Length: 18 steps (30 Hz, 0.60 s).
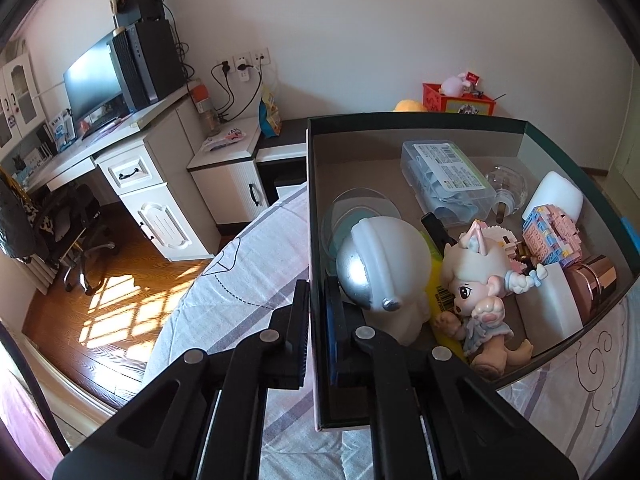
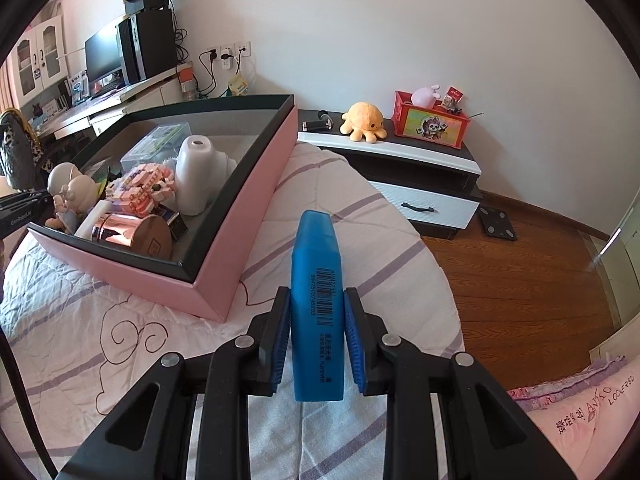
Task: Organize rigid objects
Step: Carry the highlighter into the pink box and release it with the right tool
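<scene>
The right gripper (image 2: 316, 336) holds a blue marker (image 2: 317, 304) clamped between its pads, long axis running straight out along the fingers, above the bed (image 2: 380, 216). The pink box (image 2: 240, 216) lies up and to its left. The left gripper (image 1: 318, 320), pitched downward, is clamped on that box's near wall.

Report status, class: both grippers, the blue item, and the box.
Left gripper shut on pink box wall. Right gripper shut on blue highlighter, above the bedspread. Box crowded with figurines; free floor near its front corner.
</scene>
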Each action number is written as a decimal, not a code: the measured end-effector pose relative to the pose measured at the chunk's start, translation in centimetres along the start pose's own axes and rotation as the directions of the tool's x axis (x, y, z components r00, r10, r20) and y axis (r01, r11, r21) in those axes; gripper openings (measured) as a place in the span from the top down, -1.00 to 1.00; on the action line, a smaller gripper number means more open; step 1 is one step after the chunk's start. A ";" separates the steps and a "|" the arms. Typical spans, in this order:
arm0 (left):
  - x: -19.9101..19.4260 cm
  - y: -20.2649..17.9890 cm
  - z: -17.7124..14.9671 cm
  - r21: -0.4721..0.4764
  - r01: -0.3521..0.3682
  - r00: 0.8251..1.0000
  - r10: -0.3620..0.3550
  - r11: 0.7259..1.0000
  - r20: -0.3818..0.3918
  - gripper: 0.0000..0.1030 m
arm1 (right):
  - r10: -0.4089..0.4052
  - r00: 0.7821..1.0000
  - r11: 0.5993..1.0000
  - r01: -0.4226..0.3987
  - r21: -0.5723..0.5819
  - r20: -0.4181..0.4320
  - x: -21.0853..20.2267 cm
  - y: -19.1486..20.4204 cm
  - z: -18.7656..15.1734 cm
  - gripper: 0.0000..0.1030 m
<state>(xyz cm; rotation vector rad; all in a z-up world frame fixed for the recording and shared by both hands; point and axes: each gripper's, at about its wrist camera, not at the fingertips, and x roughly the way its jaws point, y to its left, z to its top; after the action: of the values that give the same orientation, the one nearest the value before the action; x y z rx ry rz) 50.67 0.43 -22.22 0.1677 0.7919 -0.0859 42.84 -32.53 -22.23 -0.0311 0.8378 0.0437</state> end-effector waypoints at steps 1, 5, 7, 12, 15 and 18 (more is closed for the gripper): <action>0.0 0.0 0.0 0.000 0.000 1.000 0.000 1.000 0.001 0.90 | 0.002 1.000 1.000 -0.002 0.002 0.006 -0.3 0.0 0.3 0.49; 0.1 -0.1 0.0 -0.004 0.002 1.000 -0.002 1.000 0.002 0.90 | -0.001 0.999 1.000 0.001 0.005 0.052 -1.6 0.5 2.1 0.49; 0.0 -0.1 0.0 -0.005 0.003 1.000 -0.003 1.000 0.003 0.90 | 0.006 0.996 1.000 -0.006 0.004 0.085 -2.3 1.0 3.4 0.49; 0.1 -0.2 -0.1 -0.008 0.005 1.000 -0.005 1.000 0.004 0.90 | 0.062 0.988 0.998 -0.057 -0.040 0.144 -2.8 4.5 7.2 0.49; 0.0 -0.3 -0.1 -0.009 0.006 1.000 -0.006 1.000 0.006 0.90 | 0.130 0.985 0.990 -0.123 -0.072 0.112 -1.0 7.4 8.5 0.49; 0.0 -0.3 -0.1 -0.007 0.004 1.000 -0.004 1.000 0.005 0.90 | 0.185 0.980 0.981 -0.180 -0.073 0.073 1.3 9.7 9.0 0.49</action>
<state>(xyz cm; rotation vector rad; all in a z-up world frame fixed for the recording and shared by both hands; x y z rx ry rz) 50.58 0.17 -22.35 0.1596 0.7878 -0.0871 49.87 -22.42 -17.26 -0.0142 0.7575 0.2444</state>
